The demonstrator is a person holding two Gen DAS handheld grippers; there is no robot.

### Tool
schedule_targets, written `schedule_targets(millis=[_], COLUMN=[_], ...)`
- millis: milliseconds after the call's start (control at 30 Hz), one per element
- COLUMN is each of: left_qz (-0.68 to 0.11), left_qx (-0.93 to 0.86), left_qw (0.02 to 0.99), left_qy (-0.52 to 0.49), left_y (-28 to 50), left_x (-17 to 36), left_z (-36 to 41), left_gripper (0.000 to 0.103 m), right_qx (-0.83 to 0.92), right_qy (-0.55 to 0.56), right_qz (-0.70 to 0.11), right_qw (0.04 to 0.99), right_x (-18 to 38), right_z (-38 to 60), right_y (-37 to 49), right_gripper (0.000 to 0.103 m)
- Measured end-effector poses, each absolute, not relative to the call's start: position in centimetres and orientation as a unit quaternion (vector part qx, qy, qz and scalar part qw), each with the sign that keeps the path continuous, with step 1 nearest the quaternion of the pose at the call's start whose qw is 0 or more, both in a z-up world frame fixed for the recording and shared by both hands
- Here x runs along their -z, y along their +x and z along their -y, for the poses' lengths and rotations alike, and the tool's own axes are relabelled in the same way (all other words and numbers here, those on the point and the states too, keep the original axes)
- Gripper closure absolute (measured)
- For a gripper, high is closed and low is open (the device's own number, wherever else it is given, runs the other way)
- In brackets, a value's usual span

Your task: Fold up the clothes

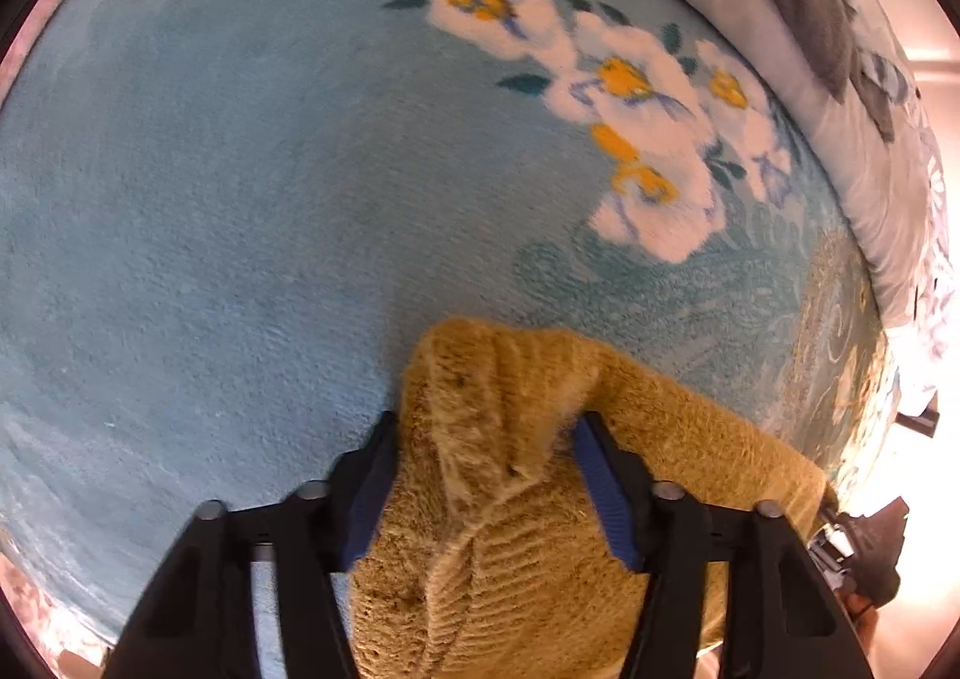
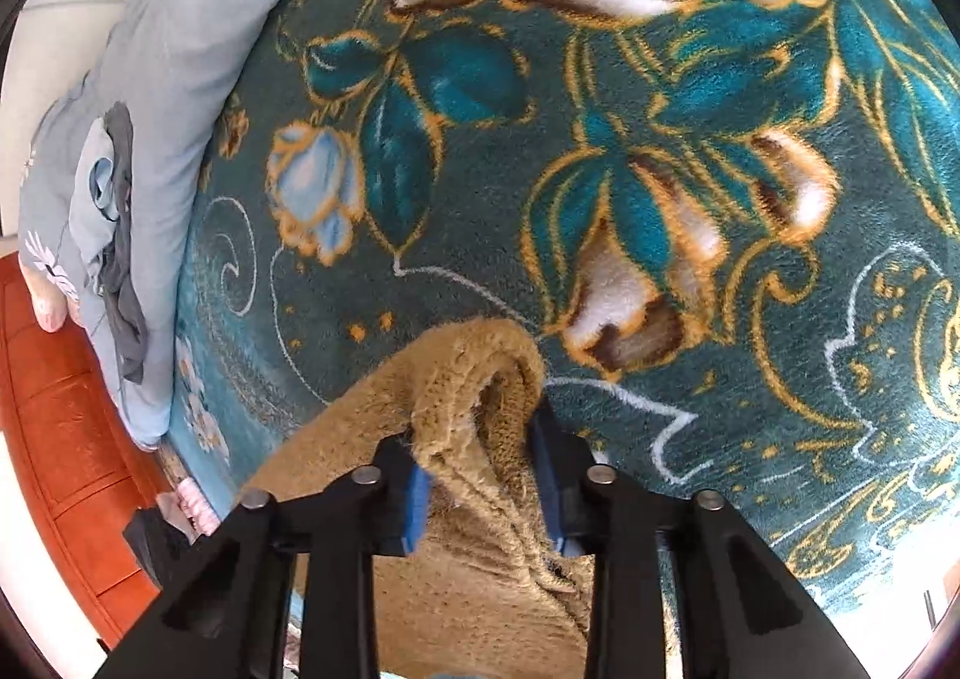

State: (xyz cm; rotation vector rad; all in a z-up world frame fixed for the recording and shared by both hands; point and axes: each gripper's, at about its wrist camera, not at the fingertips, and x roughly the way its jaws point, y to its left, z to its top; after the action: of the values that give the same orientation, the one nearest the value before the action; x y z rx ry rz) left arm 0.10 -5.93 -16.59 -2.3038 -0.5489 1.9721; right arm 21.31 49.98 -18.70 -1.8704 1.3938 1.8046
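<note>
A tan fuzzy knitted garment (image 1: 498, 439) is held over a blue floral blanket (image 1: 240, 168). My left gripper (image 1: 486, 439) is shut on a bunched edge of the garment, which fills the gap between the blue pads and trails back under it. In the right wrist view my right gripper (image 2: 480, 439) is shut on another folded edge of the same tan garment (image 2: 474, 373), above the teal part of the blanket (image 2: 720, 409). The rest of the garment hangs below both grippers, out of view.
A pale floral pillow or quilt (image 2: 174, 48) with grey clothing (image 2: 123, 259) on it lies along the blanket's edge; it also shows in the left wrist view (image 1: 810, 18). A red-brown wooden bed frame (image 2: 66, 439) runs at the lower left.
</note>
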Motion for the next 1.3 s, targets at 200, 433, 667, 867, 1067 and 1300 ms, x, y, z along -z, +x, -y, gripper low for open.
schedule_targets(millis=[200,433,667,867,1067,1300], left_qz=[0.188,0.197,0.195,0.167,0.157,0.239], left_qx=[-0.649,-0.676,-0.71,-0.713,-0.694,-0.662], left_qw=[0.031,0.06,0.084,0.079,0.059,0.002], left_qy=[-0.737,-0.707,-0.672,-0.676,-0.7,-0.71], left_y=[0.7,-1.8,-10.5,-15.3,-15.3,-13.8], left_x=[15.6,13.2,11.4,13.1,15.1,14.9], left_z=[6.7,6.6,1.2,-1.6,-1.1,2.1], left_gripper=[0.084,0.085,0.085,0.085,0.08,0.073], right_qx=[-0.623,-0.646,-0.685,-0.702,-0.686,-0.676], right_qy=[-0.624,-0.588,-0.558,-0.56,-0.58,-0.575], right_qz=[-0.461,-0.477,-0.462,-0.435,-0.435,-0.456], right_qw=[0.103,0.097,0.072,0.057,0.062,0.073], right_x=[17.4,15.4,12.7,12.4,14.6,15.0], right_z=[-49.6,-50.5,-53.2,-54.0,-54.3,-54.3], right_y=[21.2,20.0,12.6,7.3,7.0,8.5], right_gripper=[0.083,0.084,0.084,0.084,0.083,0.071])
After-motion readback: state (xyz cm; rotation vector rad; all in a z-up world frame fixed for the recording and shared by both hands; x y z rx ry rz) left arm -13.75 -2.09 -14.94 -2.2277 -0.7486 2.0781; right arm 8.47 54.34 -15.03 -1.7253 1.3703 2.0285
